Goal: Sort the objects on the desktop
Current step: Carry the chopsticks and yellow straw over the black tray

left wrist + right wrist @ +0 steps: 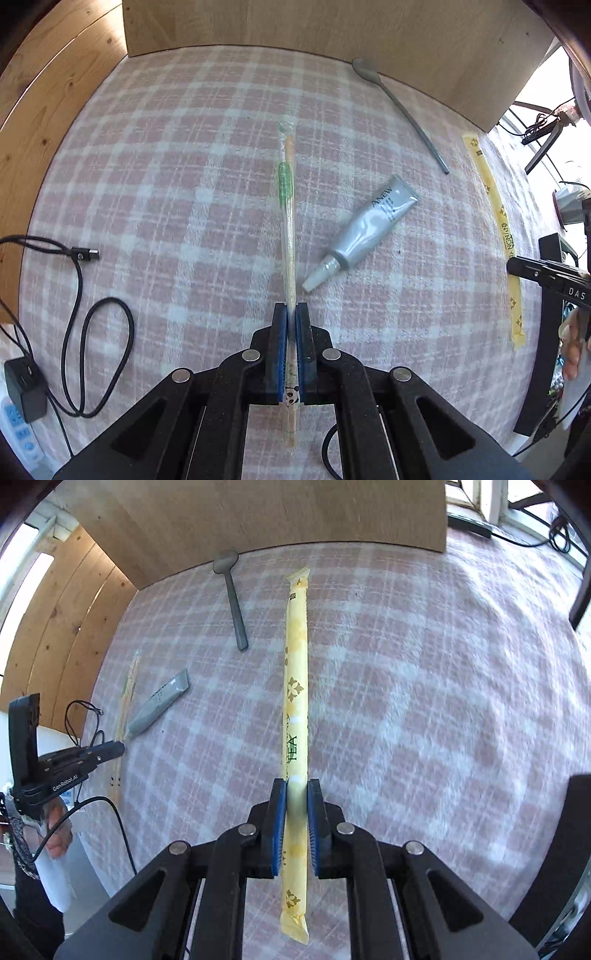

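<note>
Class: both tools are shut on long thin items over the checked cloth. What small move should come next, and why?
Probably carry both aside together: the left tool grips the wrapped chopsticks, the right tool the tea stick, so each grasp looks secure.

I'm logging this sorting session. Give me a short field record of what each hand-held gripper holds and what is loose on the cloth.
left hand-held gripper: shut on wrapped wooden chopsticks in clear sleeve
right hand-held gripper: shut on long yellow tea stick packet
loose on cloth: grey Anew cream tube; grey long-handled spoon
surface: pink and white checked tablecloth
backdrop: wooden board
other: black cable at the left edge
</note>
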The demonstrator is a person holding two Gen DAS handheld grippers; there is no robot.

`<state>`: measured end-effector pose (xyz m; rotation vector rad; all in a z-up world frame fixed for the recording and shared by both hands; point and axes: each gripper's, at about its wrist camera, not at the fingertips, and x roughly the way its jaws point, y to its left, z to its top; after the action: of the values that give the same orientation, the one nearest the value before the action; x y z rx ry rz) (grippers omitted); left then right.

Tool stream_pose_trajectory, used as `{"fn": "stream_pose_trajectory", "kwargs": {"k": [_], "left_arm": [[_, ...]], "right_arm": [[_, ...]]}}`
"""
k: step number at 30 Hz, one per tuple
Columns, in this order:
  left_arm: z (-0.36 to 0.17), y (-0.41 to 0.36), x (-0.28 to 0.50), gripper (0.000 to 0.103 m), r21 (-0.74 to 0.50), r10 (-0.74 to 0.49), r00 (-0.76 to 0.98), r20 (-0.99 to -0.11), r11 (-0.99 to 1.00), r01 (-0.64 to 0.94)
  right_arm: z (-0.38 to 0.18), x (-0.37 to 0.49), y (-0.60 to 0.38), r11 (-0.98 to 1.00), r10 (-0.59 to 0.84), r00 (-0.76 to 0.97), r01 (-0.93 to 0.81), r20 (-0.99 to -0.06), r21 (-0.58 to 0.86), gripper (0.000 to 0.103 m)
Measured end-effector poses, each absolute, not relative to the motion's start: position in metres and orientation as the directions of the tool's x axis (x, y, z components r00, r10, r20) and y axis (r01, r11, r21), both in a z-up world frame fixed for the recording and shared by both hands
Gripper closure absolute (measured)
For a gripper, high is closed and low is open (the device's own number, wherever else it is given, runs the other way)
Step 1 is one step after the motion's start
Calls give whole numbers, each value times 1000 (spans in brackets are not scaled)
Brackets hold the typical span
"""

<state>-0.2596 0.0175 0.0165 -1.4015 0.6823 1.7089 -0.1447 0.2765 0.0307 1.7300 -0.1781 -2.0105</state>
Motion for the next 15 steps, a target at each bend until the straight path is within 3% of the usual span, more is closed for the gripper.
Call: {"fn": "stream_pose_trajectory", "kwargs": {"k": [8,15], "left_arm": [[59,-18,-216,99,-99,315,-75,-946,-502,-859],[88,17,-147,99,-134,378,-14,-926,-362,-923]], "right_arm": [[71,-129,317,-867,-479,-161,240,-863,437,92],[114,-86,395,-891,-453,-260,170,-853,421,92]]}}
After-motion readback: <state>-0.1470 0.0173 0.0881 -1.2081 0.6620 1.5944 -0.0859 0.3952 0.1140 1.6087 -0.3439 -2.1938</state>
